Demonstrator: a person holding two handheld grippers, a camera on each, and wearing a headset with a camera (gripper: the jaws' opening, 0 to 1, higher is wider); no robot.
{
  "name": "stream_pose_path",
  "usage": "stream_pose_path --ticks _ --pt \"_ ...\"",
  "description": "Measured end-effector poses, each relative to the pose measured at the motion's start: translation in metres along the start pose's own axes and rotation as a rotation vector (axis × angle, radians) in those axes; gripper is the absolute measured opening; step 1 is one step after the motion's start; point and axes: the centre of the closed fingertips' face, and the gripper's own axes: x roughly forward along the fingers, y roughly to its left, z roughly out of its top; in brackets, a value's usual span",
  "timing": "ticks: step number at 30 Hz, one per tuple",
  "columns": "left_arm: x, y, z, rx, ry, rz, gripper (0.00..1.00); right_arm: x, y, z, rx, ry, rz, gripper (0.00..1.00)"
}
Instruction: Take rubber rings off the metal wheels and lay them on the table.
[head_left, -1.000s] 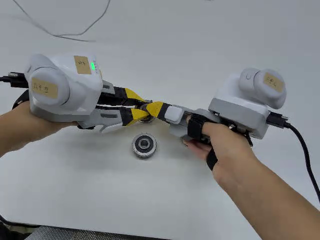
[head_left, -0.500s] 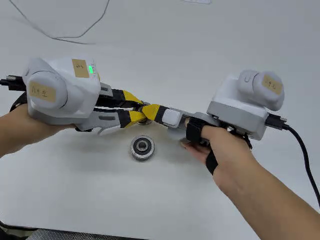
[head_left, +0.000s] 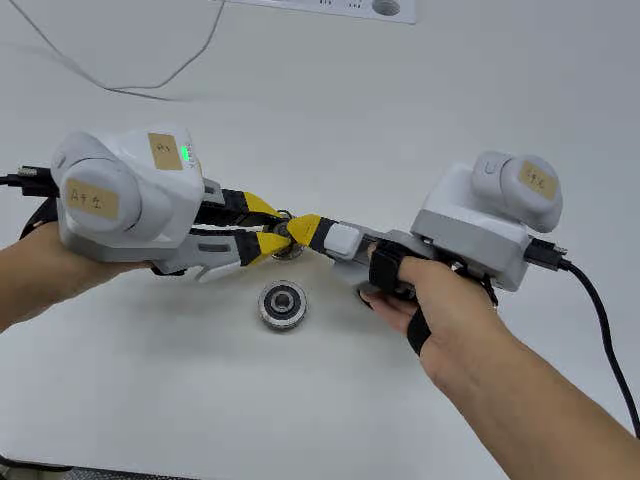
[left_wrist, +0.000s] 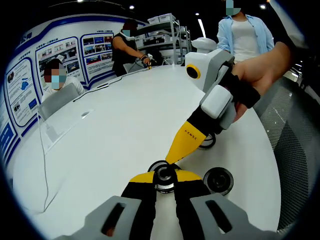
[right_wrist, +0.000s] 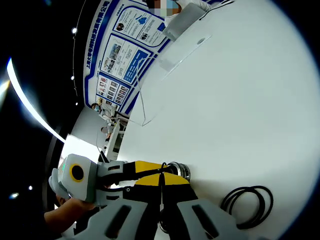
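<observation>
My left gripper (head_left: 277, 230) (left_wrist: 165, 181) is shut on a small metal wheel (head_left: 289, 247) (left_wrist: 165, 173) and holds it just above the white table (head_left: 330, 120). A black rubber ring (left_wrist: 153, 166) sits around that wheel. My right gripper (head_left: 300, 230) (right_wrist: 161, 180) comes in from the right, its yellow jaws pressed together at the ring's edge beside the wheel (right_wrist: 179, 170). A second metal wheel (head_left: 283, 304) (left_wrist: 218, 180) lies flat on the table below the grippers. Loose black rubber rings (right_wrist: 247, 204) (left_wrist: 209, 144) lie on the table by the right gripper.
A thin grey cable (head_left: 150, 75) runs over the far left of the table. The right gripper's black cord (head_left: 605, 330) trails off to the right. People (left_wrist: 245, 30) stand and sit at the table's far end.
The head camera has shifted a little. Both grippers and the wheels keep the same places relative to each other.
</observation>
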Motion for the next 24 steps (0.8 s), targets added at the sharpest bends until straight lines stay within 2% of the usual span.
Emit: stream_pose_path --ticks 4,11,15,19,24 --pt "-0.003 0.001 0.0 0.005 0.003 0.004 0.15 0.001 -0.001 0.0 0.008 0.001 -0.005 0.01" --pt "-0.013 0.004 0.003 -0.011 -0.017 0.022 0.18 0.004 -0.001 0.003 0.023 -0.013 0.002 0.01" --pt "-0.019 0.007 0.01 -0.033 -0.052 0.037 0.2 0.005 0.0 0.006 0.03 -0.022 0.013 0.01" --pt "-0.026 0.016 0.017 -0.06 -0.086 0.077 0.21 0.006 0.003 0.007 0.043 -0.023 0.028 0.01" --pt "-0.034 0.022 0.024 -0.085 -0.116 0.109 0.27 0.0 0.007 0.013 0.039 -0.04 0.035 0.01"
